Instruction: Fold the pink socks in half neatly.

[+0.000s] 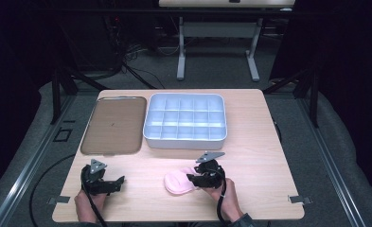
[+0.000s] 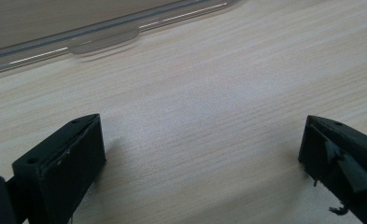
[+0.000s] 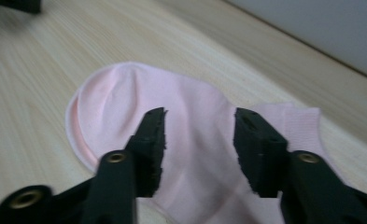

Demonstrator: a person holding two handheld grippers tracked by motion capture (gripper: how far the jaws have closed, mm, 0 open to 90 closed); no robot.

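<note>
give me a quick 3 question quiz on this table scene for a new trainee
1. True or false: the pink sock lies inside the white divided tray.
2. Multiple choice: what sits just left of the white divided tray? A) a brown flat tray B) a blue bowl C) a stack of books
3. Short answer: which tongs are over the sock, and are they gripping it?

Key
1. False: it lies flat on the wooden table, nearer the person than the tray.
2. A
3. The right tongs; their jaws stand apart above the sock and are not pinching it. The left tongs are open over bare table.
</note>
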